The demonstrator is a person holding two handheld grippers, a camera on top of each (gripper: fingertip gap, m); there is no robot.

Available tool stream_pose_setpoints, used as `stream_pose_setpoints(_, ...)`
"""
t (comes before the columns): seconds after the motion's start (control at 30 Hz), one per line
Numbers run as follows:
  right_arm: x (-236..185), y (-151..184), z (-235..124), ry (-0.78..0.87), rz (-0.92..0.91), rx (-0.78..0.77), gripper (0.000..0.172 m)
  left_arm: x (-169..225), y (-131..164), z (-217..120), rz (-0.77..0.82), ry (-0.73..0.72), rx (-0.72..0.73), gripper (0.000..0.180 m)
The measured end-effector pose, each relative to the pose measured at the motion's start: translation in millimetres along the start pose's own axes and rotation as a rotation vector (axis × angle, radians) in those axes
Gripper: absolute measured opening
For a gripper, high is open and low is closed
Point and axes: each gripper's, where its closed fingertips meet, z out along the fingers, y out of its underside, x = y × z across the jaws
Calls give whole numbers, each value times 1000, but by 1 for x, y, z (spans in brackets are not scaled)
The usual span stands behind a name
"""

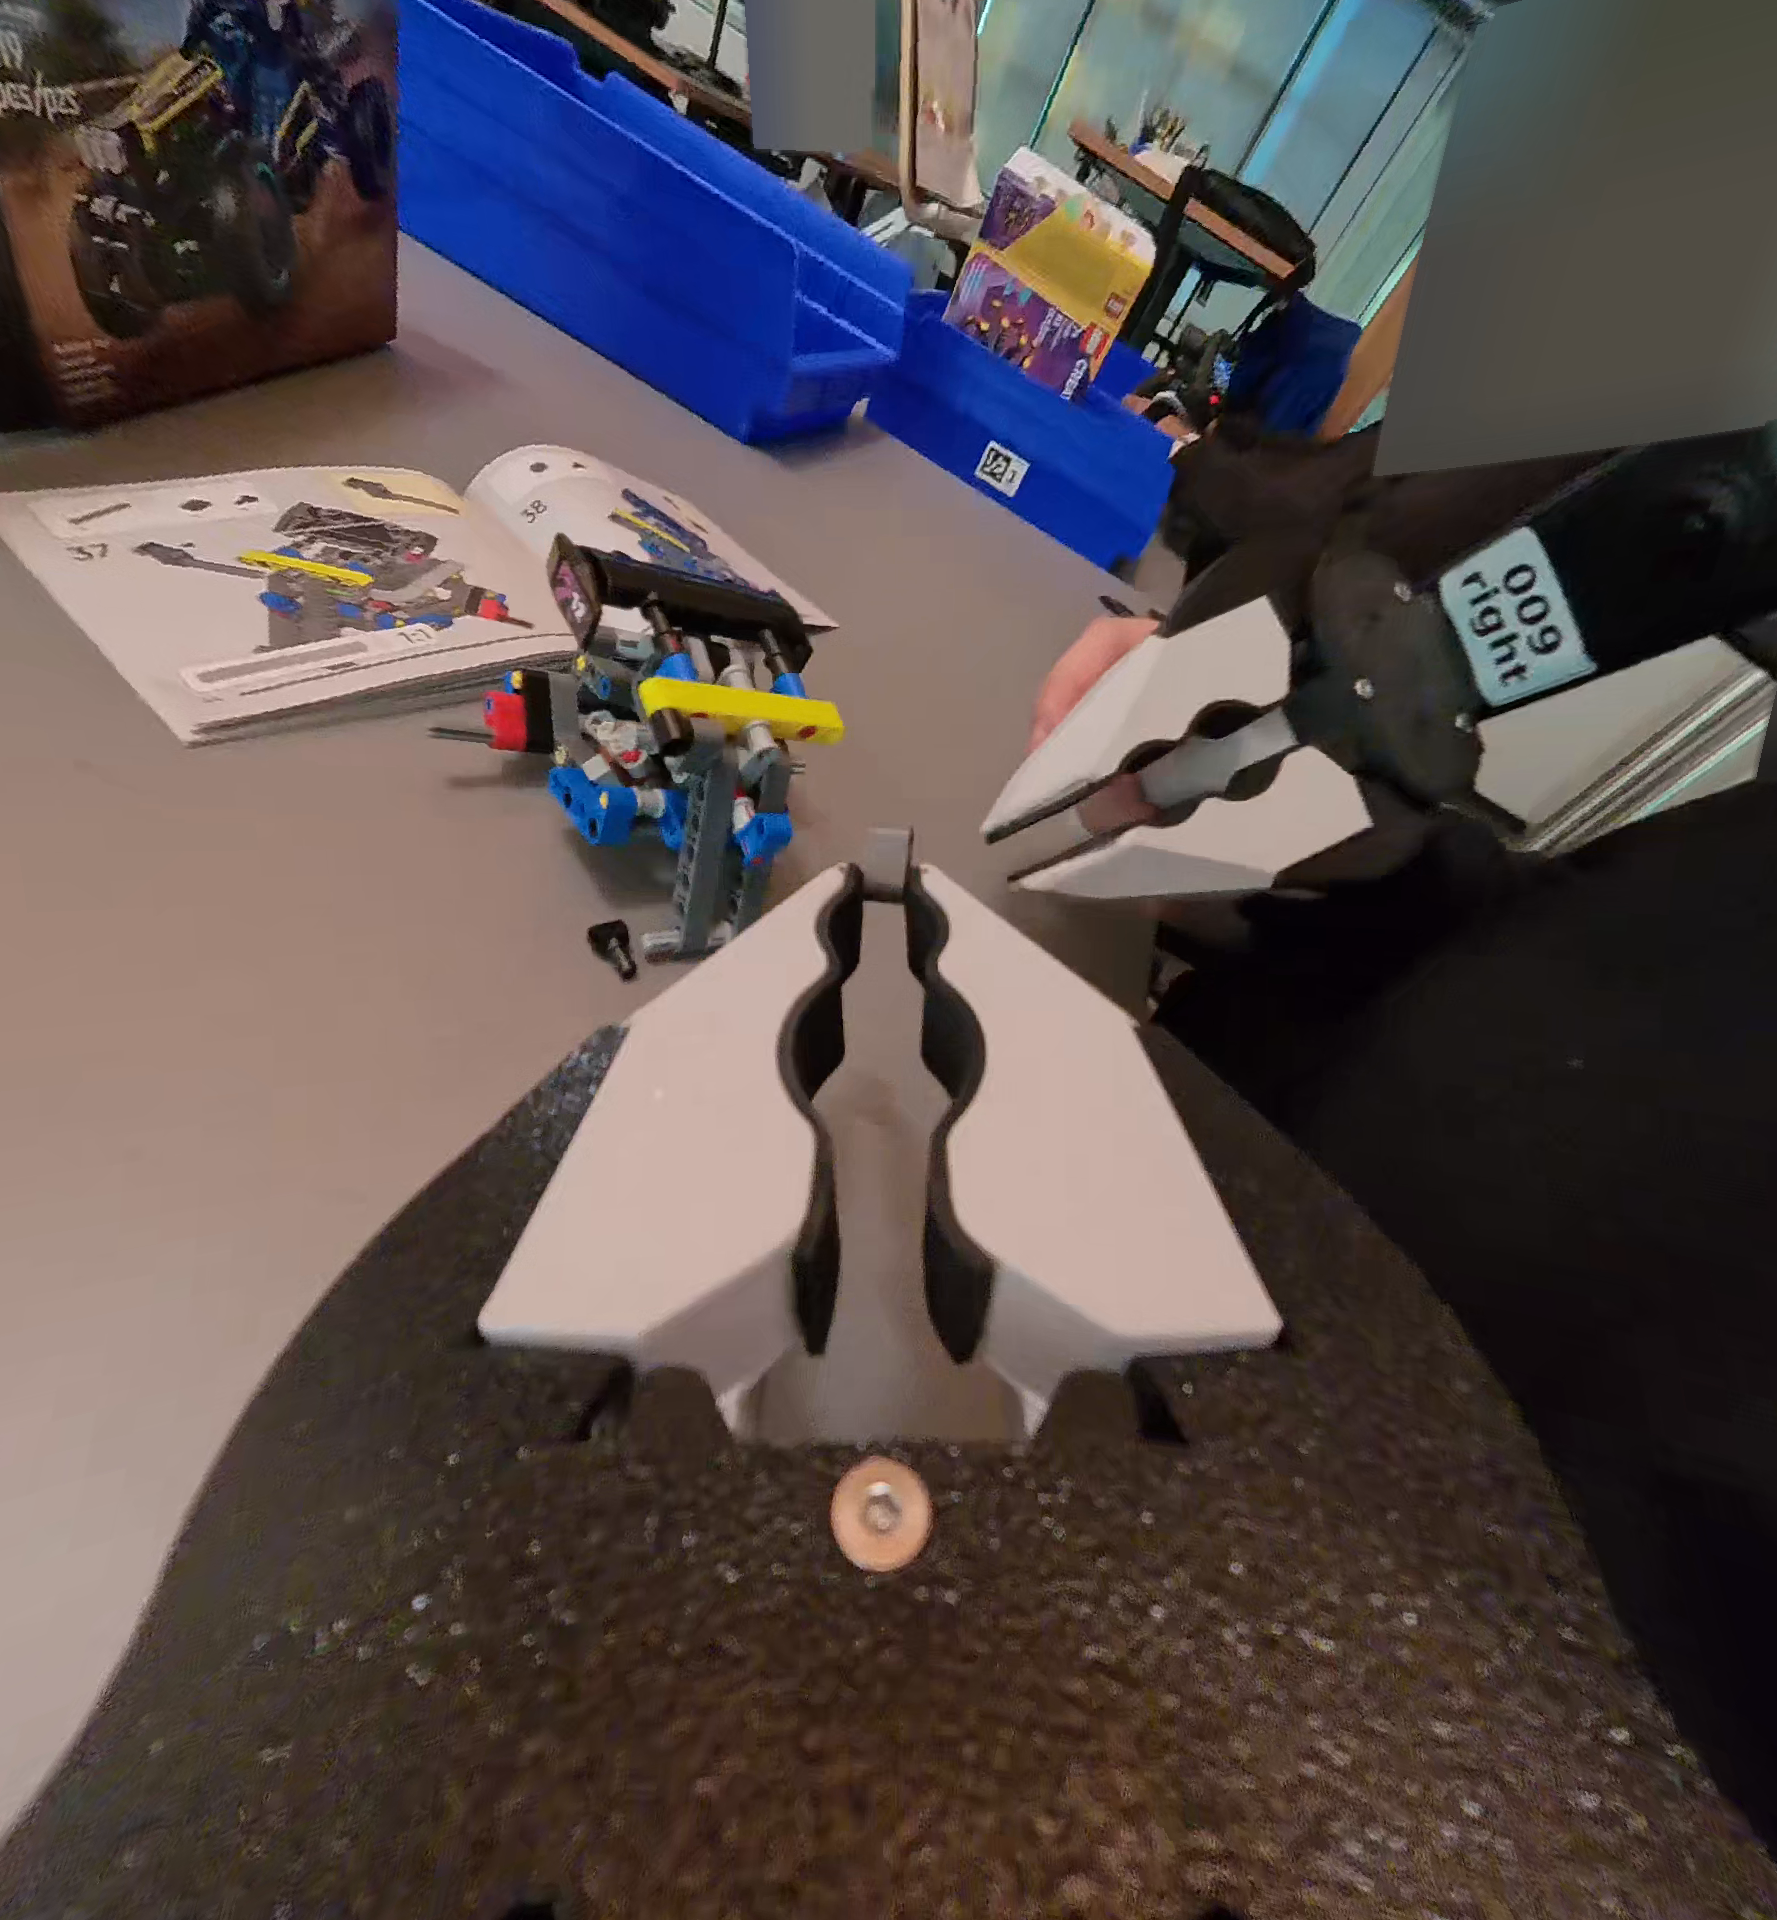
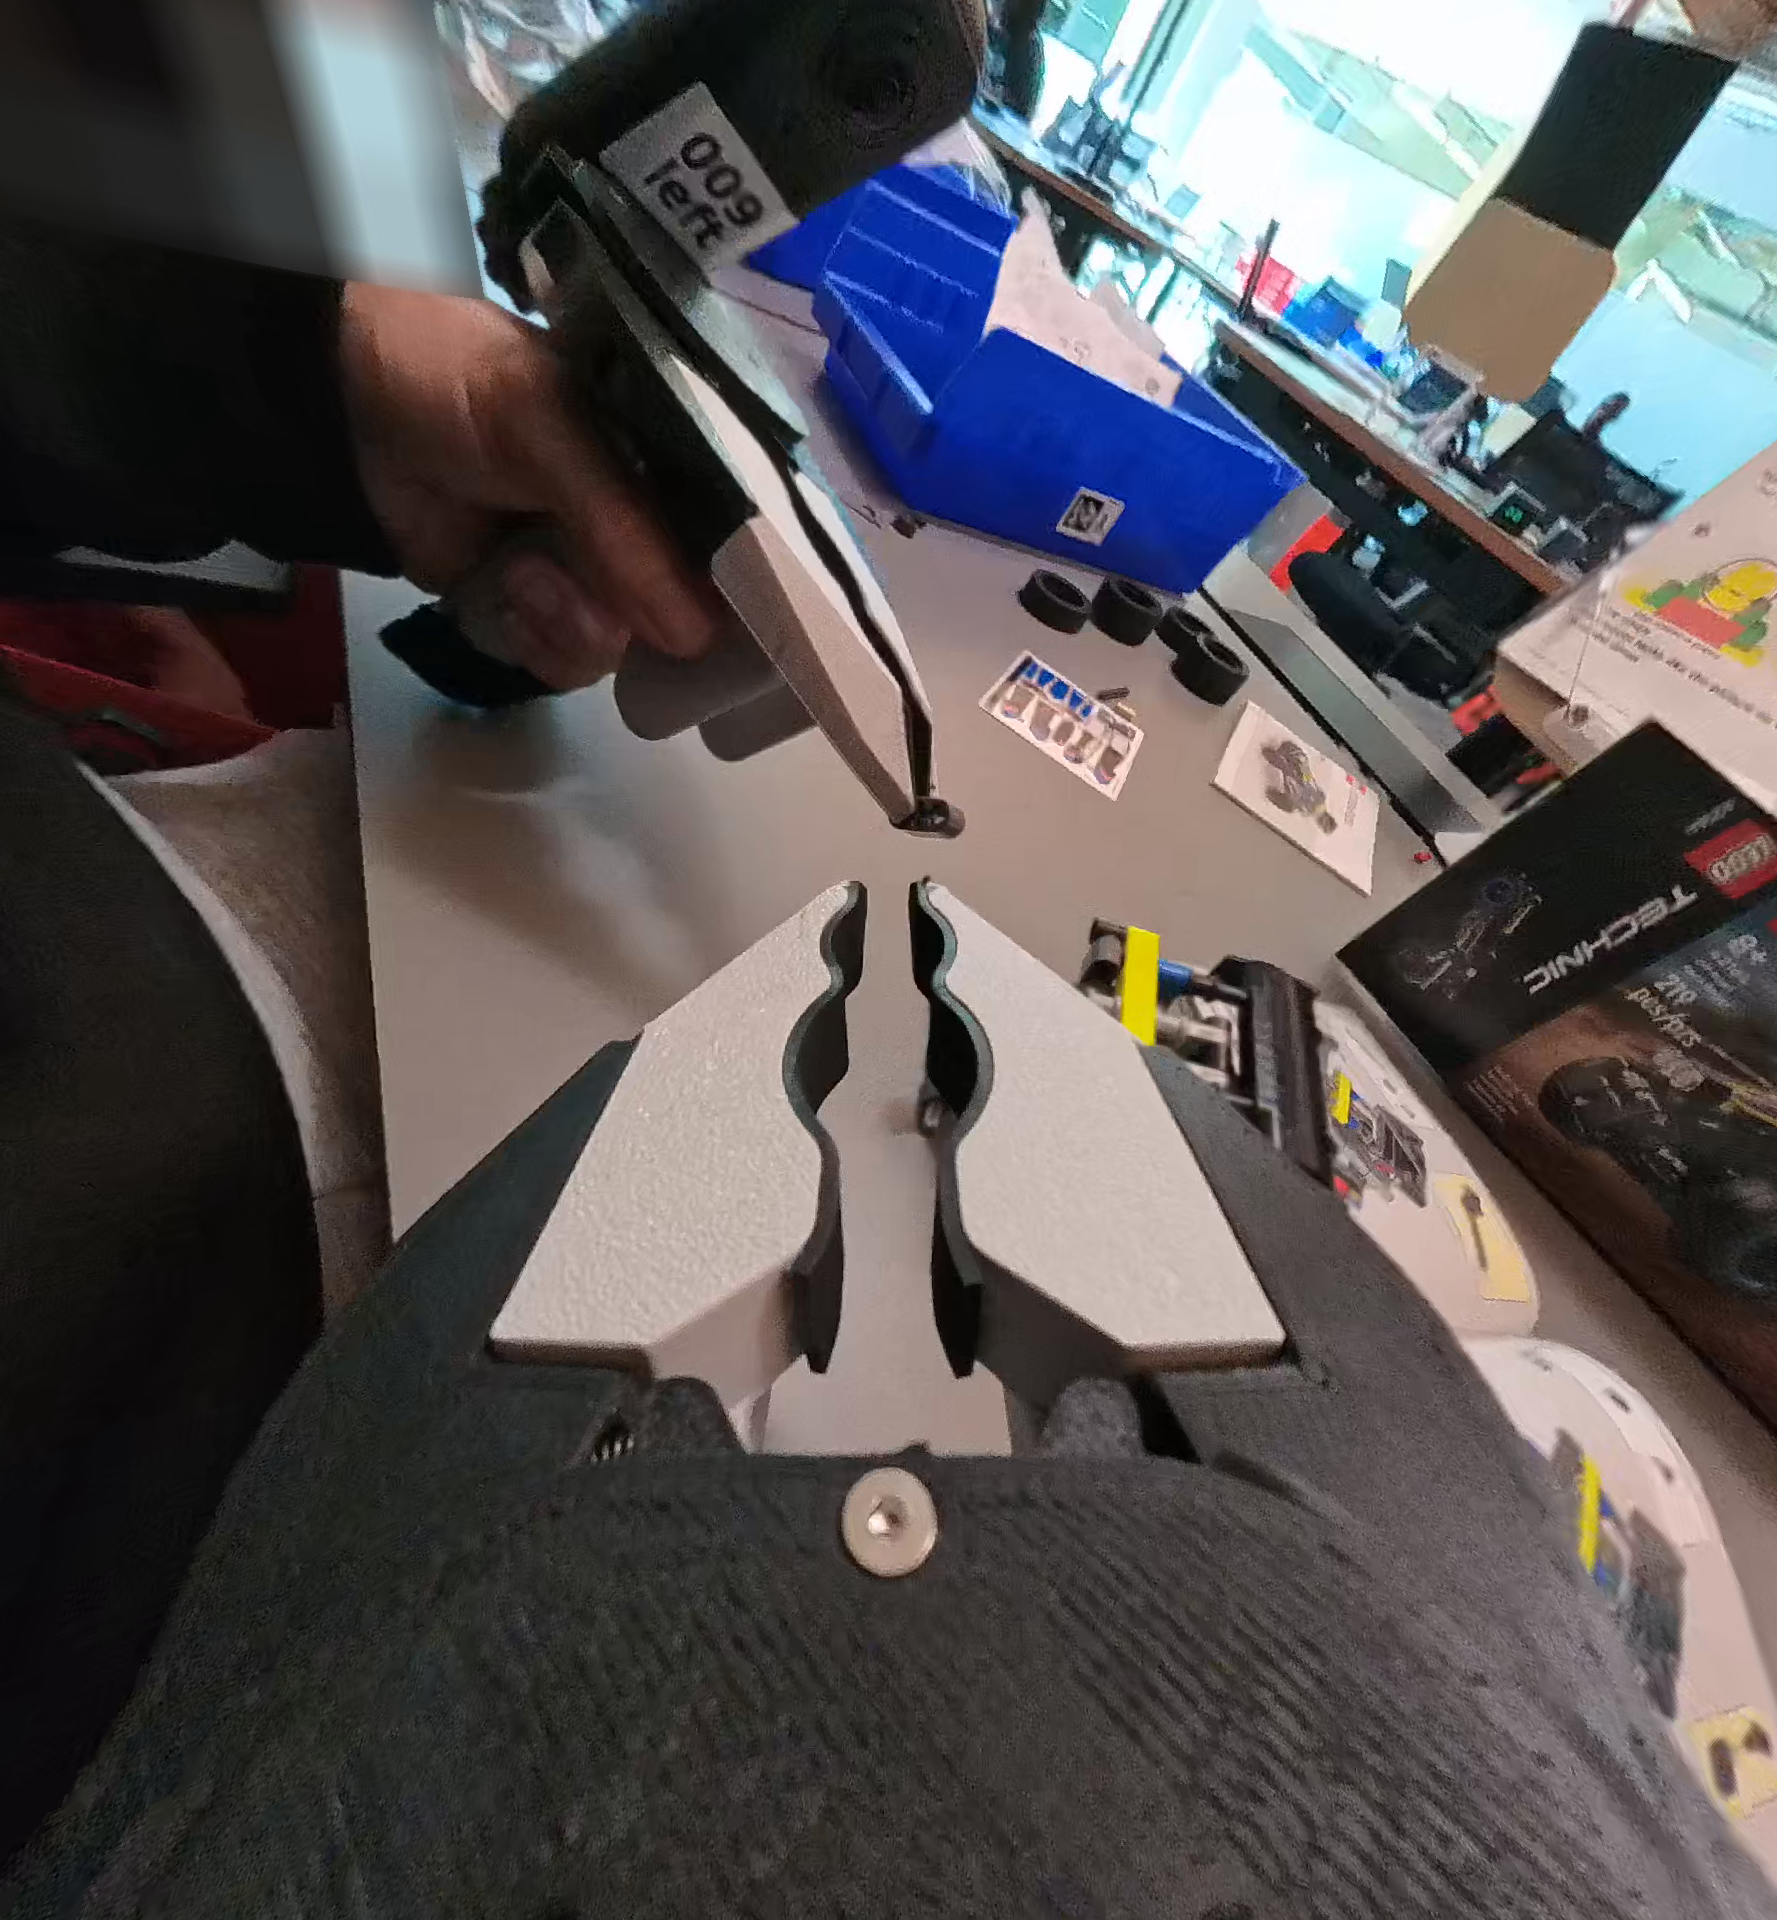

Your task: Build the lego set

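The left gripper [image 1: 886,883] is pinched on a small grey piece [image 1: 888,858], which sticks up out of its tips. Both black pads [image 1: 846,914] press on the piece's sides. In the right wrist view the same gripper comes down from the upper left, held by a hand [image 2: 510,499], and the small piece at its tips looks dark [image 2: 931,819]. The piece hangs in the air above the grey table [image 1: 188,1039].

The right gripper [image 2: 889,899] sits just under and very near the left one. Its fingers are close together with a thin slit between them, and nothing is in the slit. In the left wrist view it comes in from the right side [image 1: 1009,857], with its tips just beside the left tips but not touching.

The half-built toy model [image 1: 676,727] lies on the table just past the left tips, to their left. It has a yellow bar [image 1: 744,712], blue bits and a red bit. A tiny black pin [image 1: 612,945] lies loose beside its near end. The open booklet [image 1: 271,592] lies behind the model, and the model's far end rests on its right page.

There is open table to the left of the model and near the table's front edge. Blue bins [image 1: 655,239] line the far edge. A toy box [image 1: 167,197] stands at the far left. Four black tyres [image 2: 1133,618], a sticker sheet [image 2: 1060,727] and a small leaflet [image 2: 1299,795] lie well apart from the grippers.
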Motion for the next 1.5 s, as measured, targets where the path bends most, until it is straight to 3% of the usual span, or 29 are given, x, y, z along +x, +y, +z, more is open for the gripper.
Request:
stream_pose_setpoints(0.13,-3,23,14,19,55,-171,4,-23,12,-12,160,-171,-96,5)
stream_pose_setpoints(0.27,3,39,28,139,-74,-266,0,-54,33,-28,434,-371,-364,5)
stream_pose_setpoints(0.37,0,42,38,127,-57,-270,0,-55,49,-20,474,-317,-477,5)
stream_pose_setpoints(0.6,-16,53,32,2,-188,-335,14,-32,66,2,445,-132,-527,5)
stream_pose_setpoints(0.7,-34,49,26,-125,-243,-286,20,-16,71,12,356,-18,-549,5)
stream_pose_setpoints(0.83,-30,60,19,-125,-358,-332,18,11,66,21,165,190,-525,5)
stream_pose_setpoints(1.03,-29,54,14,-83,-438,-262,8,16,61,25,32,276,-533,5)
stream_pose_setpoints(1.13,-30,58,9,-130,-332,-282,4,13,61,26,84,260,-532,5)
stream_pose_setpoints(1.23,-28,69,8,-181,-62,-356,4,-1,59,21,223,185,-529,15)
stream_pose_setpoints(1.33,-28,68,8,-225,140,-356,5,-36,36,16,409,-13,-461,13)
stream_pose_setpoints(1.4,-26,72,8,-240,180,-379,5,-50,25,14,476,-63,-453,13)
stream_pose_setpoints(1.5,-23,74,10,-234,196,-386,6,-61,26,15,550,-2,-512,19)
